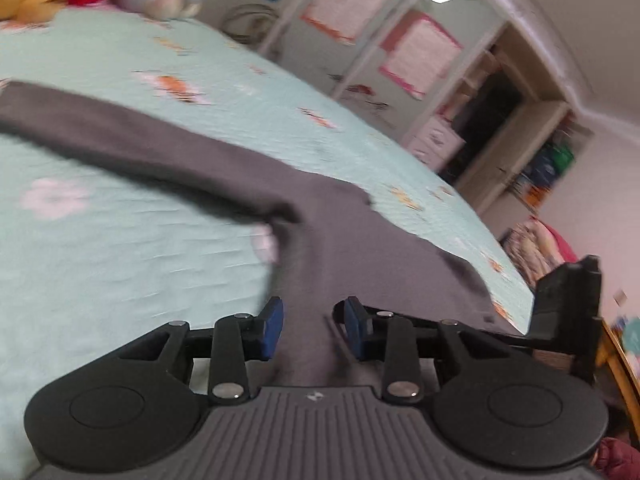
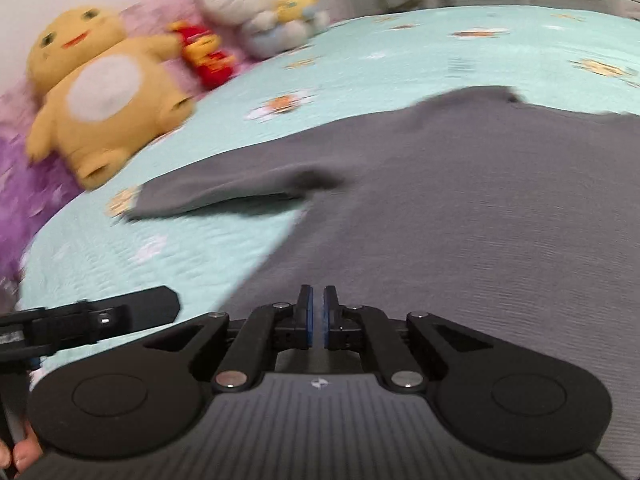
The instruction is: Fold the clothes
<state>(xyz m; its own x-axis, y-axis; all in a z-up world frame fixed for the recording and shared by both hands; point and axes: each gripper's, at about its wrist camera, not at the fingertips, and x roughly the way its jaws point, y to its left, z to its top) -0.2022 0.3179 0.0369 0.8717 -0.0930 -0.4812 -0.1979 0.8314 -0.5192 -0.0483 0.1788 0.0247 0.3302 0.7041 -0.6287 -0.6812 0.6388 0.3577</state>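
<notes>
Both claws work the near hem of the grey long-sleeved shirt (image 2: 460,208), spread flat on the bed (image 2: 360,64) to be folded. The right claw (image 2: 318,312) is pinched nearly closed, seemingly on the hem. The left claw (image 1: 314,326) stands partly open, fabric between its pads, not yet gripped. Mint floral quilt; a yellow plush toy (image 2: 104,96) and white cat plush (image 2: 256,8) far left, wardrobe (image 1: 400,40) beyond.

Left wrist view: low and close over the mint-green flowered bedspread (image 1: 120,248), tilted, facing across the bed toward white wardrobe doors (image 1: 360,20). Right wrist view: equally low, facing the yellow plush bear (image 2: 108,96) at the bed's head. Both share the dark grey knit garment (image 1: 320,220) (image 2: 460,200) and the bedspread.
</notes>
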